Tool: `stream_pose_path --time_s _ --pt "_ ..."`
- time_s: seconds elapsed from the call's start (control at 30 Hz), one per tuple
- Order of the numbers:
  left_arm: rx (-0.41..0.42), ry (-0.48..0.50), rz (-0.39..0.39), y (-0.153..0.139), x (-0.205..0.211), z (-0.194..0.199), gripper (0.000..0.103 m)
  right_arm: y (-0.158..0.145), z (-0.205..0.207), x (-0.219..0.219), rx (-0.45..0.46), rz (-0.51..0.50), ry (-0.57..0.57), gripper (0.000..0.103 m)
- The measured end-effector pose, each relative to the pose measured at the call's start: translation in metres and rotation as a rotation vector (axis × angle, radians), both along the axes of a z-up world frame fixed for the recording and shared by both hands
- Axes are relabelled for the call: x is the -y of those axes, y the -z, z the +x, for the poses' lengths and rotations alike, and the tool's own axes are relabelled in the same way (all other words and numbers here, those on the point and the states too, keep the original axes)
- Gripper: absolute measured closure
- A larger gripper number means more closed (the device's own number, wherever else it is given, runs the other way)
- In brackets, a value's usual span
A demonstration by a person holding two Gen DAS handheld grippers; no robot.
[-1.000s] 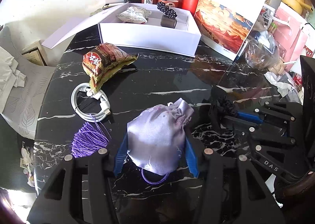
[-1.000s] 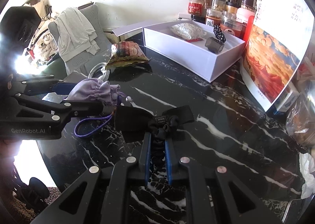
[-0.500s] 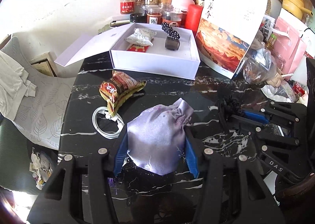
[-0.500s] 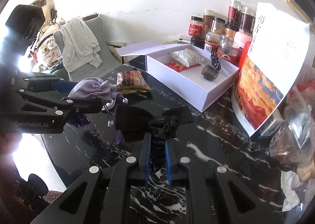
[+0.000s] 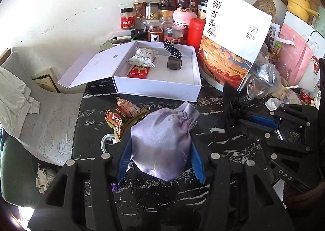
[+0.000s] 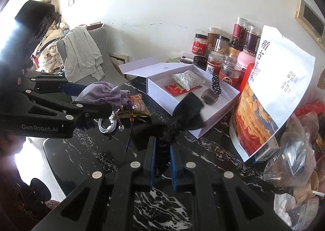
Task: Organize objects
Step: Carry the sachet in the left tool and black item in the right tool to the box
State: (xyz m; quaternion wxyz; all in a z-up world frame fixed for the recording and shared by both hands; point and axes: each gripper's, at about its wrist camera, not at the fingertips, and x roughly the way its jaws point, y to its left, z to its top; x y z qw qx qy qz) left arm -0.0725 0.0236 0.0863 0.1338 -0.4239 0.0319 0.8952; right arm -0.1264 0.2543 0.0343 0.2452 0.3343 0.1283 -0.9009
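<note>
My left gripper (image 5: 160, 145) is shut on a lilac satin drawstring pouch (image 5: 162, 139) and holds it above the black marble table (image 5: 223, 149); its cords and beads hang below in the right wrist view (image 6: 124, 113). My right gripper (image 6: 162, 145) is shut on a black bow hair tie (image 6: 182, 117), also lifted, which shows in the left wrist view (image 5: 233, 109). The open white box (image 5: 158, 86) stands beyond both, holding a white snack pack (image 5: 143, 58), a red packet (image 5: 138, 71) and a black beaded clip (image 5: 173, 56).
A red-brown snack bag (image 5: 124, 117) and a coiled white cable (image 5: 105, 141) lie on the table left of the pouch. Jars (image 5: 162, 23) line the wall behind the box. A large printed bag (image 5: 233, 44) and clutter stand right. A draped chair (image 5: 30, 105) is left.
Both grippers have risen from the table with their loads and moved toward the white box. The pouch's cord and tassel have come off the tabletop and now hang.
</note>
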Motion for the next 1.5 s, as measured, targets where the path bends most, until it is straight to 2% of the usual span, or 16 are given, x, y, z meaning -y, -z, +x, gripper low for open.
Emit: stream_pose_path --time_s 0.17,0.37,0.6,0.83,0.93,0.97,1.0,1.13,1.17,1.23,1.5 --pt "-0.007 0.013 0.004 -0.008 -0.002 -0.013 0.053 -0.007 -0.01 0.0 -0.015 0.012 0.001 0.095" --pt "0.004 0.03 0.003 -0.006 -0.007 -0.032 0.053 -0.001 -0.024 -0.002 0.004 0.012 0.008 0.095" --pt "0.038 0.046 0.017 0.009 -0.013 -0.051 0.053 0.004 -0.034 -0.023 0.02 0.005 0.07 0.095" --pt "0.054 0.091 0.034 0.027 -0.029 -0.052 0.053 0.026 -0.031 -0.047 0.067 0.025 0.128 0.093" --pt "0.063 0.11 0.035 0.035 -0.038 -0.049 0.053 0.038 -0.029 -0.052 0.081 0.04 0.149 0.074" --pt "0.067 0.115 0.036 0.038 -0.04 -0.049 0.053 0.042 -0.028 -0.053 0.089 0.043 0.159 0.059" --pt "0.072 0.12 0.037 0.041 -0.043 -0.048 0.053 0.045 -0.028 -0.055 0.096 0.043 0.167 0.048" --pt "0.095 0.136 0.048 0.052 -0.051 -0.044 0.053 0.06 -0.029 -0.063 0.115 0.03 0.199 0.042" --pt "0.098 0.138 0.047 0.054 -0.053 -0.043 0.053 0.063 -0.031 -0.064 0.117 0.035 0.209 0.034" --pt "0.1 0.141 0.047 0.059 -0.055 -0.042 0.053 0.07 -0.034 -0.067 0.115 0.043 0.228 0.027" --pt "0.114 0.148 0.052 0.077 -0.063 -0.047 0.053 0.096 -0.056 -0.073 0.143 0.013 0.277 0.022"
